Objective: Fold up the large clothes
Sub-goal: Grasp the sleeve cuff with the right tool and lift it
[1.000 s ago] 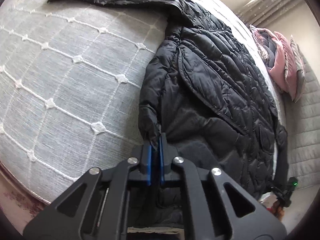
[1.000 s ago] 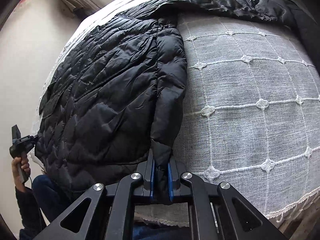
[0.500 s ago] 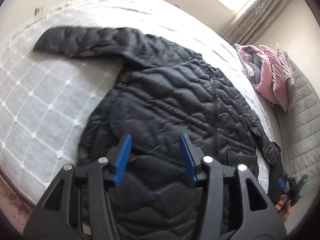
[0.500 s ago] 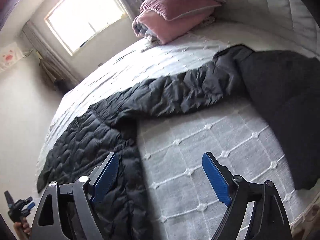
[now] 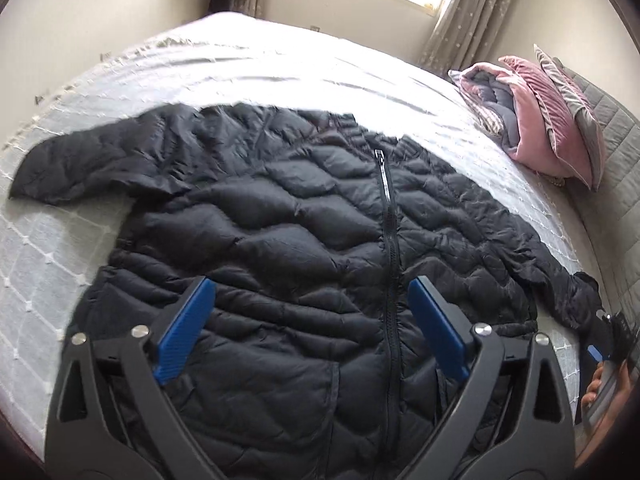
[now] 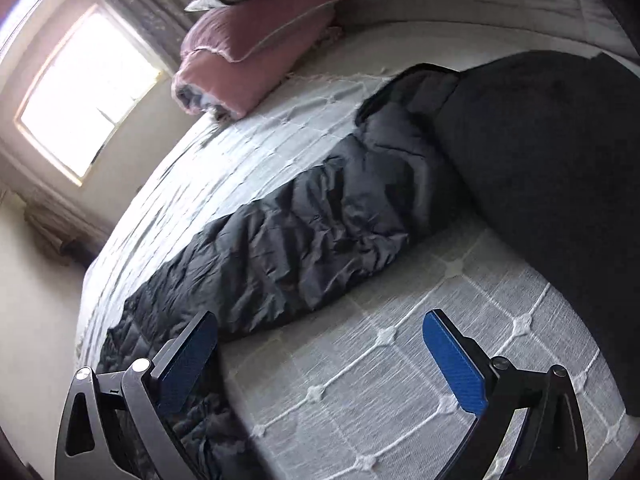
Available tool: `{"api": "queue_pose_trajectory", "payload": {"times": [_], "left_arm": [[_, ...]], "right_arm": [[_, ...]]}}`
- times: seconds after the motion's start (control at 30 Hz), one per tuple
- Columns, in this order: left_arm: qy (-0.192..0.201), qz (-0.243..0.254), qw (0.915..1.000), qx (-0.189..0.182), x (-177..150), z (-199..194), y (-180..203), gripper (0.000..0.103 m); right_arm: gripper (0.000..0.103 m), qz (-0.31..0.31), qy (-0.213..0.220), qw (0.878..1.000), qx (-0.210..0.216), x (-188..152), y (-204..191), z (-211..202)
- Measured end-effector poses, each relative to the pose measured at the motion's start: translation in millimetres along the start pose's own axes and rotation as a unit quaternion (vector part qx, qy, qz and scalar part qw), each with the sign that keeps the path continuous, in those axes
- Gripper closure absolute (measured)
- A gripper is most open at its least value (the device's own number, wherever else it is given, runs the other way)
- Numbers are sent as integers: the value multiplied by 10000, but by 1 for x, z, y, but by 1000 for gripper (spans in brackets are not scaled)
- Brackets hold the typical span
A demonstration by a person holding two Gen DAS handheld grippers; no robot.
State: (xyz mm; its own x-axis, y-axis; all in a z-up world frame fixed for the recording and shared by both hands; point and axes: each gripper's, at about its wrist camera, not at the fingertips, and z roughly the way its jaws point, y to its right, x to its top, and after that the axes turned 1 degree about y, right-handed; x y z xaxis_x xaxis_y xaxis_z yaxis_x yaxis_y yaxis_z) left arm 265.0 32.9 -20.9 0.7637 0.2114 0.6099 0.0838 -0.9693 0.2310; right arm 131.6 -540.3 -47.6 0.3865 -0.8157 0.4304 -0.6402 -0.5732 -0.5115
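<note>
With the black quilted jacket (image 5: 304,248) spread front-up on the bed (image 5: 280,64), zip closed and running down its middle, the job looks to stand between laying out and folding — nothing is folded yet. The left gripper (image 5: 312,320) hangs above the lower part of the jacket's body, its jaws having just been opening; they now stand wide apart with no cloth between them, only the jacket lying beneath. The right gripper (image 6: 320,354) has likewise just spread its jaws and holds nothing; in its view it hovers over bare bedspread just beside the jacket's right sleeve (image 6: 304,232), which lies stretched out flat and away from the body, toward the pink pillows (image 6: 248,40). A second dark cloth (image 6: 552,184) lies beside that sleeve's cuff. The left sleeve (image 5: 92,164) also lies spread outward. The likely next move is a sleeve fold — each gripper would need to come down on a cuff, pinch the slippery padded fabric firmly, and carry it across onto the chest without dragging the body askew.
</note>
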Motion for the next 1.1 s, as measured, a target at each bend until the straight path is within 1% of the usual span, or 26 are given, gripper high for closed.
{"api": "queue_pose_trajectory", "payload": {"times": [0.03,0.07,0.1,0.17,0.2,0.23,0.27,0.33,0.4,0.43,0.47,0.5,0.53,0.57,0.6,0.63,0.73,0.77,0.83,0.87,0.93,1.0,1.1], "left_arm": [[-118,-56,9999,28,-3,11,-3,6],[-248,-133,9995,108,-5,23,-9,6],[-342,-187,9990,210,-7,31,-13,6],[-428,-266,9979,414,-10,41,-23,6],[-380,-278,9979,441,-9,41,-27,6],[-288,-284,9981,455,-9,40,-29,6],[-221,-285,9982,476,-8,39,-30,6],[-188,-248,9983,497,-6,39,-30,6],[-237,-196,9981,532,-6,44,-29,6],[-284,-152,9980,537,-7,46,-28,6],[-332,-94,9979,541,-9,48,-27,6],[-349,-49,9978,555,-8,49,-26,6],[-338,20,9976,609,-8,50,-25,6],[-306,65,9973,658,-8,49,-25,6],[-267,93,9972,697,-7,49,-24,6],[-226,96,9971,725,-7,48,-25,6],[-148,-3,9975,695,-7,45,-30,6],[-166,-70,9976,661,-7,45,-32,6],[-234,-243,9981,520,-6,45,-38,6],[-269,-344,9981,443,-6,45,-41,6],[-336,-460,9979,323,-4,45,-46,6],[-375,-423,9981,254,-3,45,-49,6],[-470,-393,9978,248,-3,46,-54,6]], "right_arm": [[0,241,13,9997,-56,8,9,7],[0,523,54,9986,15,16,20,16],[0,720,91,9972,168,20,29,20],[0,1103,205,9915,661,25,46,35],[0,1176,262,9906,640,26,51,42],[0,1175,310,9913,508,27,54,50],[1,1113,323,9926,359,28,56,57],[2,988,358,9941,269,30,59,68],[13,931,482,9944,149,34,62,70],[26,939,491,9943,116,38,63,71],[48,973,468,9940,188,41,64,73],[60,1032,430,9934,251,43,67,75],[82,1128,379,9924,313,43,70,78],[91,1168,352,9916,422,43,70,79],[93,1121,388,9915,542,42,68,77],[95,1001,495,9923,540,42,63,73],[97,466,1079,9925,338,50,35,42],[97,393,1314,9903,216,52,30,30],[97,364,1655,9855,95,55,26,12],[98,352,1739,9841,60,56,24,8],[98,277,1778,9837,-51,54,20,7],[99,275,1794,9832,-179,52,18,6],[99,398,2133,9758,-264,51,16,-11]]}}
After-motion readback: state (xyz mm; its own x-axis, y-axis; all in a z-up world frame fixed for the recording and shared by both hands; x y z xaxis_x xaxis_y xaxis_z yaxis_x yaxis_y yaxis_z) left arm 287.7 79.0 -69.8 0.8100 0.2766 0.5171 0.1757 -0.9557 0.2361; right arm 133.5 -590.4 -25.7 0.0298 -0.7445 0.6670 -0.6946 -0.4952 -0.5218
